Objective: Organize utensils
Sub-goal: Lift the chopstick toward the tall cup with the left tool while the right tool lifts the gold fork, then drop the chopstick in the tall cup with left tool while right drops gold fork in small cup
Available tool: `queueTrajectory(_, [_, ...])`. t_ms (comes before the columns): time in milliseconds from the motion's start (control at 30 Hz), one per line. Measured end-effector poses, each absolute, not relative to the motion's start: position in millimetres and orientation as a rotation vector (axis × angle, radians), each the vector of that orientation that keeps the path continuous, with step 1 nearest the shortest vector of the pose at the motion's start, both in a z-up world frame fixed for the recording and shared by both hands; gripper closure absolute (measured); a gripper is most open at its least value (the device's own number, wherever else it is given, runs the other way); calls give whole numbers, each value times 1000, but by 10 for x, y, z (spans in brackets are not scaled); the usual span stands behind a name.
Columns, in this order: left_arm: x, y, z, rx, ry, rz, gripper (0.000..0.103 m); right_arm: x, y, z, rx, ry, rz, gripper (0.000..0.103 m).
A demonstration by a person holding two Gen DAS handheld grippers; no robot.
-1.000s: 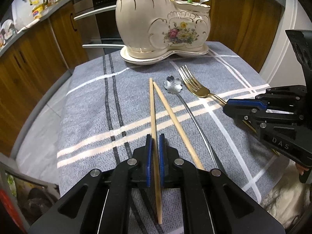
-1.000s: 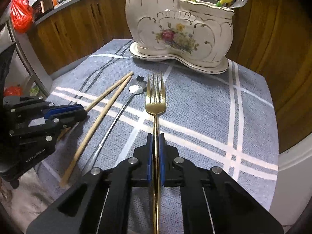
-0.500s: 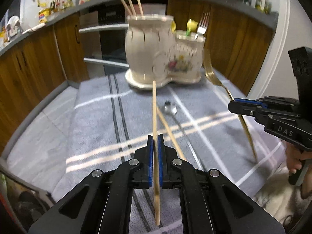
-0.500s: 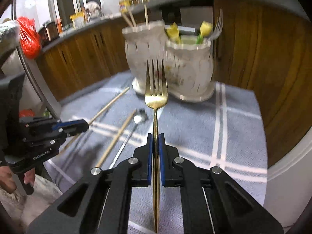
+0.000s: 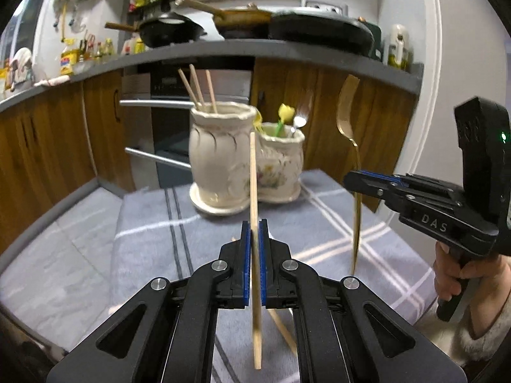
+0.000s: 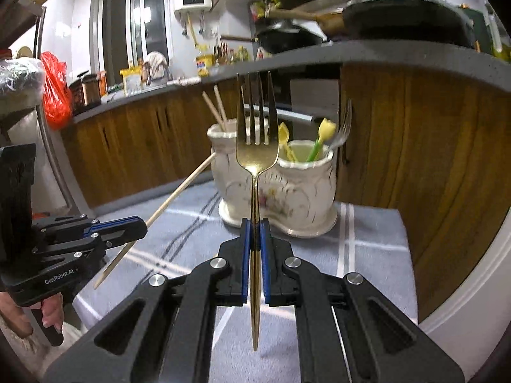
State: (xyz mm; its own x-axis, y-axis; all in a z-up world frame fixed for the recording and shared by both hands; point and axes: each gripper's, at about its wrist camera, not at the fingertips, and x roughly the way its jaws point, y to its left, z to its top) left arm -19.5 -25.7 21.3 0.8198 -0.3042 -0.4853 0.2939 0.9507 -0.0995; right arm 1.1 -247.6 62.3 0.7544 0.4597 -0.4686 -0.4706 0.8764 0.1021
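Note:
My left gripper point(image 5: 254, 228) is shut on a wooden chopstick point(image 5: 253, 172) and holds it upright above the cloth; it also shows in the right wrist view point(image 6: 140, 223). My right gripper point(image 6: 255, 225) is shut on a gold fork point(image 6: 256, 146), tines up; it also shows in the left wrist view point(image 5: 349, 178) with the fork point(image 5: 346, 111). The cream boot-shaped ceramic holder point(image 5: 223, 159) stands ahead, with chopsticks point(image 5: 196, 87) in its tall part and a silver fork point(image 6: 343, 127) and yellow-tipped picks point(image 6: 325, 131) in its low part.
A second chopstick point(image 5: 281, 325) lies on the grey striped cloth point(image 5: 153, 239), mostly hidden behind my left gripper. Wooden cabinets point(image 6: 431, 159) and an oven point(image 5: 166, 121) stand behind the table. A countertop point(image 5: 287, 51) with pans runs overhead.
Both grippers have lifted off the cloth, the left with the chopstick and the right with the fork, and both utensils have tilted from lying flat to upright. The holder looks farther and lower.

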Motion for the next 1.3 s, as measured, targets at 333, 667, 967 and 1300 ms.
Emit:
queueTrajectory(333, [-4,-149,788,-110,295,-317,98,347,-2504,1157,20,336,470,97])
queueTrajectory(667, [709,-320,1051,-129,189,-324,98,992,-2508,1241,122,245,455,97])
queueTrajectory(967, [1298,-159,972,-254,183,-329,98,1366,-2700,1136,255,172,402,97])
queueTrajectory(1300, [1505,-167,884,-245,139,-310,98,1402,-2777,1089,306,94,402,97])
